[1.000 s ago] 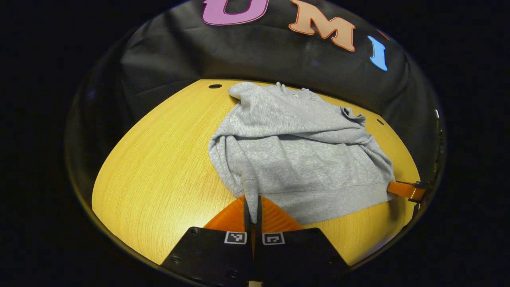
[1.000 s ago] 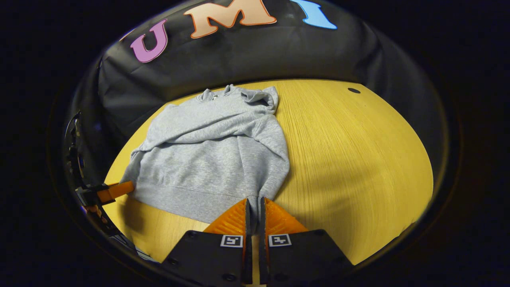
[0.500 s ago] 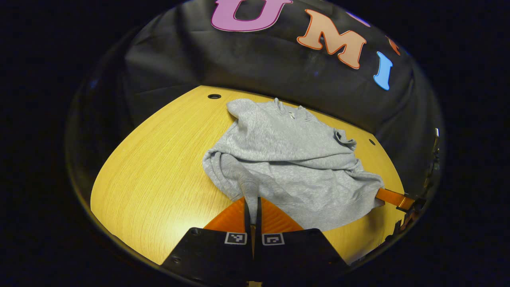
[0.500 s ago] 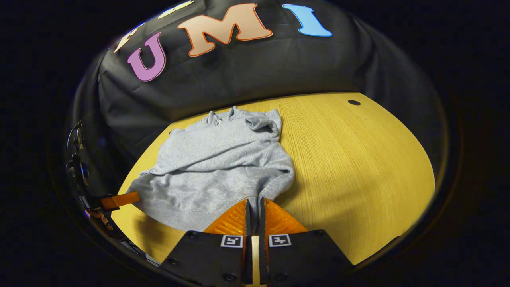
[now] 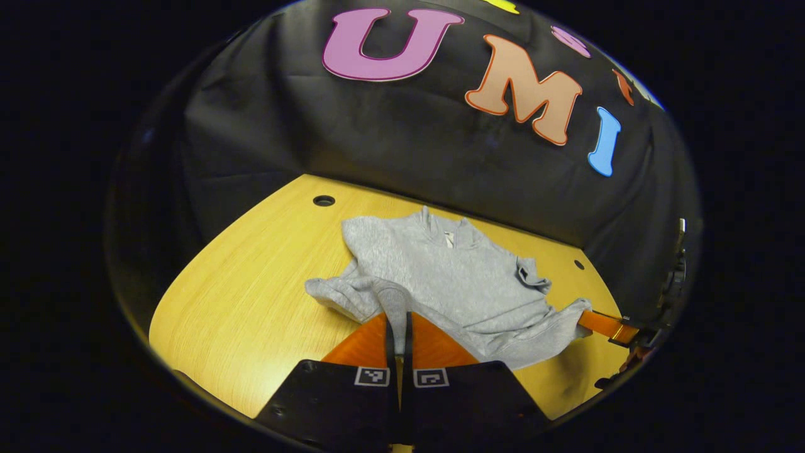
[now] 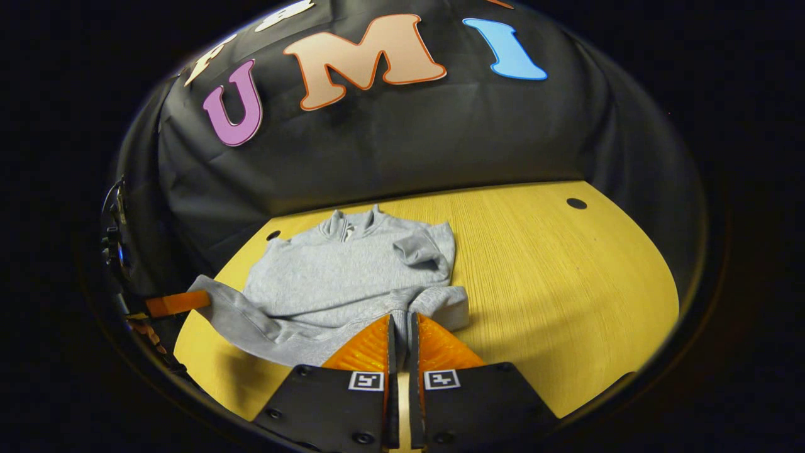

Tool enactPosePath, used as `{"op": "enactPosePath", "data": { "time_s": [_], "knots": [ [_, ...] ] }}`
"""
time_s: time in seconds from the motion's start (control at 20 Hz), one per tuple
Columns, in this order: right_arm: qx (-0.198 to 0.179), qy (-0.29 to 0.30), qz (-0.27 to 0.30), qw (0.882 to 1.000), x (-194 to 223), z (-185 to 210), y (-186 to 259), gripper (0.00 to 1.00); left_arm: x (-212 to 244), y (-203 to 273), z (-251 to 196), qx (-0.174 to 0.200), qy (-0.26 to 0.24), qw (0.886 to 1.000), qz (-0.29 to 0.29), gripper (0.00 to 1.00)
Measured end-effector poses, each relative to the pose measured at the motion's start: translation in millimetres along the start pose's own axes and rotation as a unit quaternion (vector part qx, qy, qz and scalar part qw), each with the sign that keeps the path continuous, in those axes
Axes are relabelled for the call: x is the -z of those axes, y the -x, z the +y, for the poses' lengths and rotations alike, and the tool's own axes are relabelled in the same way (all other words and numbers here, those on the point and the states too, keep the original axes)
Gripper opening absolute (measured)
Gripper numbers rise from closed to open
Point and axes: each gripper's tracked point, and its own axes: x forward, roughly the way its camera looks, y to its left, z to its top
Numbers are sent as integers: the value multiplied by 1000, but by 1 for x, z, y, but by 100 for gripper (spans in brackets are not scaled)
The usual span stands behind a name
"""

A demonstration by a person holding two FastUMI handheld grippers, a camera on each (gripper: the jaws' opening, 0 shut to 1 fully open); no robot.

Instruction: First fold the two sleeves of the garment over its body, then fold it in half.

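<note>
Both grippers, left gripper [image 5: 398, 324] and right gripper [image 6: 400, 327], stay clenched on the sweatshirt [image 5: 449, 277] hem, which you've carried toward 12 o'clock over the table [image 6: 566, 283], so the half-fold is underway.

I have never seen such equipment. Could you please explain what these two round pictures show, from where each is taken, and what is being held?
A person holds a two-finger gripper in each hand; a small camera rides on each. The left gripper view looks along the left gripper, the right gripper view along the right gripper. On the yellow wooden table lies a grey sweatshirt. Each gripper is shut on a corner of its bottom hem, lifted off the table. The bar at the edge of each view is the other gripper.
</note>
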Motion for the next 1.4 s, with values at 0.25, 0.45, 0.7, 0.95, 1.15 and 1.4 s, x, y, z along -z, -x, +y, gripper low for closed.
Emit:
{"op": "enactPosePath", "data": {
  "time_s": [0.25, 0.45, 0.7, 0.95, 1.15, 1.4],
  "knots": [
    [-3, 9, -5, 1000, -27, 0, -28, 9, -33, -26, -5, 5, -3, 1000, -21, 0],
    [-7, 6, 11, 1000, -35, -1, -56, 8, -41, -54, -6, 3, -23, 1000, -18, 0],
    [-6, -24, 55, 998, -19, -13, -90, 9, -33, -99, 7, -13, -29, 999, 10, 0],
    [-15, -49, 64, 997, -11, -16, -107, 13, -12, -126, 17, -31, -20, 999, 33, 0],
    [-33, -88, 63, 994, -16, -16, -109, 36, -2, -136, 23, -42, -21, 998, 45, 3],
    [-40, -86, 28, 995, -36, -10, -110, 87, -15, -133, 18, -33, -44, 998, 35, 30]
  ]
}}
